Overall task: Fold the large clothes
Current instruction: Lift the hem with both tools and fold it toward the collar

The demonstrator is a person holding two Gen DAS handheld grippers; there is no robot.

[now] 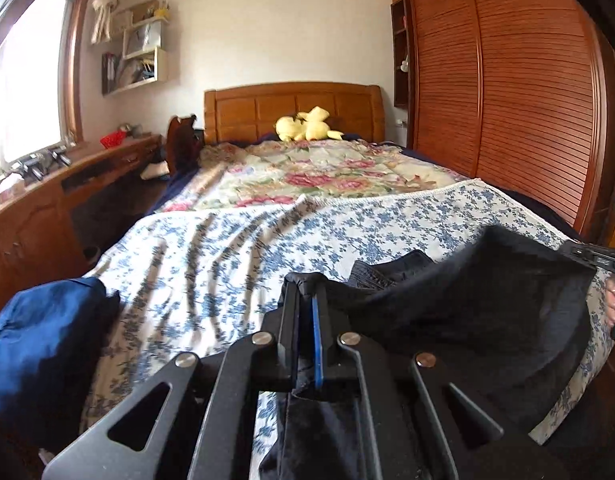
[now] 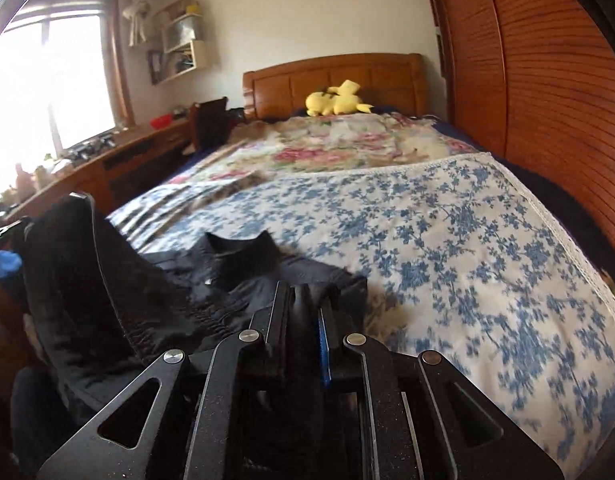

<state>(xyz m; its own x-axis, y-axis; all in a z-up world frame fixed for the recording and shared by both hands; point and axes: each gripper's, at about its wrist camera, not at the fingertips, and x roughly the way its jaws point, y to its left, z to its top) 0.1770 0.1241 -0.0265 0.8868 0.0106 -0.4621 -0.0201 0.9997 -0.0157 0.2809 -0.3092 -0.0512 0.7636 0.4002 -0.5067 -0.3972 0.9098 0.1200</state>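
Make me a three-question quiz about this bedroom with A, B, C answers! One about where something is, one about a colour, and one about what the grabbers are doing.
1. Where is the yellow plush toy?
A. By the headboard
B. On the desk
C. On the floor

2. What colour are the flowers on the white bedspread?
A. Green
B. Blue
C. Orange

3. What are the left gripper and the right gripper doing?
A. Both open and empty
B. One open, one shut
C. Both shut on the black garment

Answers:
1. A, it lies at the far end of the bed against the wooden headboard.
2. B, the print is blue sprigs on white.
3. C, black cloth runs between each pair of closed fingers and stretches from one gripper to the other.
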